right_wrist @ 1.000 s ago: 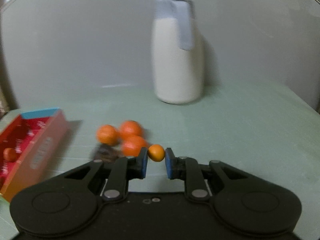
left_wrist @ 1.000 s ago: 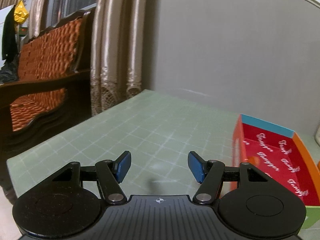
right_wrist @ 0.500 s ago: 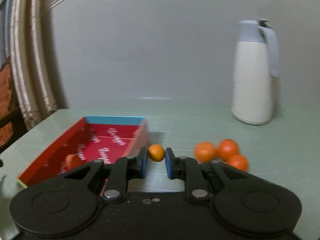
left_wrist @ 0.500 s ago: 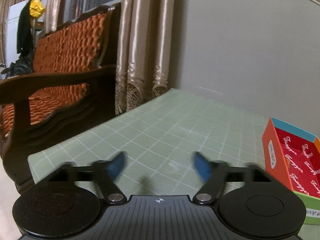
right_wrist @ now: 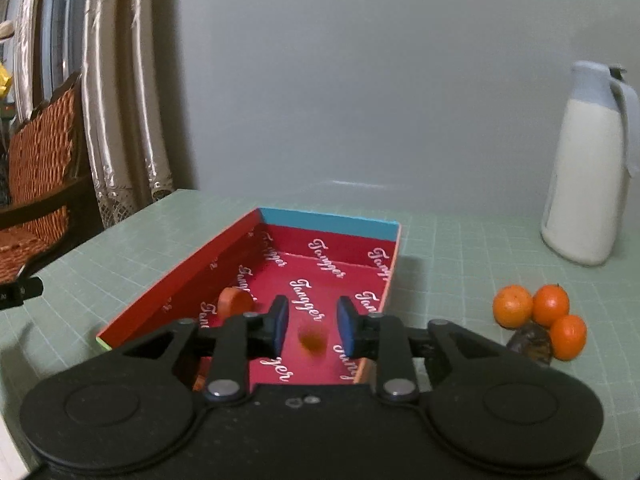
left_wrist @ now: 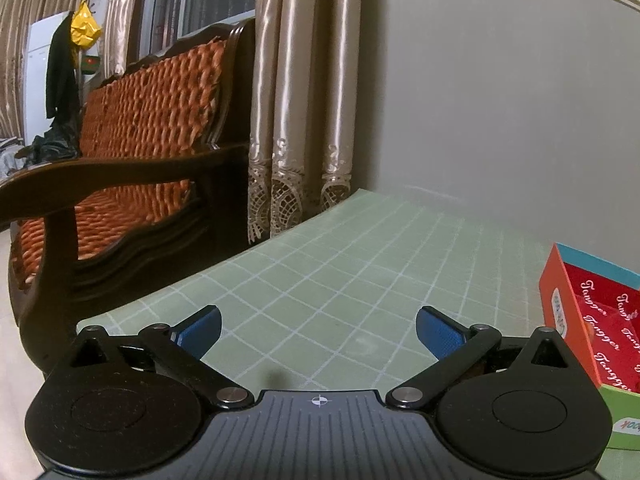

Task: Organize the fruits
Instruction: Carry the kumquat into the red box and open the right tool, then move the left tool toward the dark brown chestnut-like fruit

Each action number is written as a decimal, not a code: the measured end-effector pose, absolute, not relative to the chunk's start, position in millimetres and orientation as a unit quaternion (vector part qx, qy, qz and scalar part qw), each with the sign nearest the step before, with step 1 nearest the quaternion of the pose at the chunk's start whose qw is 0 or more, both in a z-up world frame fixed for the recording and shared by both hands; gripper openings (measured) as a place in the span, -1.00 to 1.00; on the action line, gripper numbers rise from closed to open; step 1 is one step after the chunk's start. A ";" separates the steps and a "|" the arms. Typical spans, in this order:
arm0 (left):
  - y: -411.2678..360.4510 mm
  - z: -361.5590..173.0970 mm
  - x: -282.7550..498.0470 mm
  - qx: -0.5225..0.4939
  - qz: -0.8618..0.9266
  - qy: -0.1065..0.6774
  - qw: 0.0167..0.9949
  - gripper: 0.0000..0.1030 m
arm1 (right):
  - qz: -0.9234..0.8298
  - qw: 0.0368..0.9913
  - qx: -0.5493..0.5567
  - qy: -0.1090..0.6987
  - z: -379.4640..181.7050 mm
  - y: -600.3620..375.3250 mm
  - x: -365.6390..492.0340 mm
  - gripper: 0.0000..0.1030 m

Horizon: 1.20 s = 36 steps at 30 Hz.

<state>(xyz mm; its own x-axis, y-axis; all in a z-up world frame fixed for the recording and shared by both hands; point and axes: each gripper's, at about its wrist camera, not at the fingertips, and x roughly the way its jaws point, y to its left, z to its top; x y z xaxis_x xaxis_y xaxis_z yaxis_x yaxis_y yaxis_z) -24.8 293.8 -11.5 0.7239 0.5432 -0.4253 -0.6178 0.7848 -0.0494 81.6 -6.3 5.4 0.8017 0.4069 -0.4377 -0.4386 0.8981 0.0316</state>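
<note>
Right gripper (right_wrist: pixel 312 330) jaws just parted over the red box (right_wrist: pixel 324 222), small orange (right_wrist: pixel 313 340) blurred between them, untouched, dropping in near another fruit (right_wrist: pixel 235 301). Left gripper (left_wrist: pixel 318 330) spread wide, empty. Three oranges (right_wrist: pixel 538 314) left right of box, by a dark lump (right_wrist: pixel 530 344).

On your table (right_wrist: pixel 460 248) the box (right_wrist: pixel 328 219) sits mid-left, with one fruit (right_wrist: pixel 235 302) inside near its left wall. Three oranges (right_wrist: pixel 538 316) cluster to its right, a jug (right_wrist: pixel 588 184) behind them. A sofa (left_wrist: pixel 152 120) stands left of the table.
</note>
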 end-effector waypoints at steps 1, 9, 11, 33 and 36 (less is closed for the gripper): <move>294.5 -11.7 -25.3 -0.095 0.315 0.199 0.923 0.99 | 0.225 0.949 -0.036 0.219 6.4 -5.7 80.4 -0.50; 288.5 -9.3 -24.0 -0.099 0.304 0.195 0.927 0.99 | 0.198 0.959 -0.008 0.202 13.6 -29.2 84.8 -0.38; 281.3 -7.7 -22.1 -0.096 0.295 0.193 0.931 0.99 | 0.181 0.963 0.000 0.199 14.4 -42.9 86.3 -0.23; 123.8 10.2 26.2 -0.037 0.120 0.178 0.976 0.99 | 0.029 0.979 0.080 0.187 13.1 -193.0 78.2 0.02; 105.4 10.4 27.6 -0.032 0.101 0.178 0.978 0.99 | 0.022 0.978 0.085 0.188 13.3 -202.4 78.1 0.02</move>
<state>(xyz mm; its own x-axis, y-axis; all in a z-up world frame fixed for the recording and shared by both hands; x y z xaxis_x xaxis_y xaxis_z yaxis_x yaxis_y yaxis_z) 27.6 105.4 10.4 0.9157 0.1870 -0.3556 -0.2097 0.9774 -0.0260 78.1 -202.4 13.3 0.9280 0.0760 -0.3648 -0.0120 0.9846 0.1745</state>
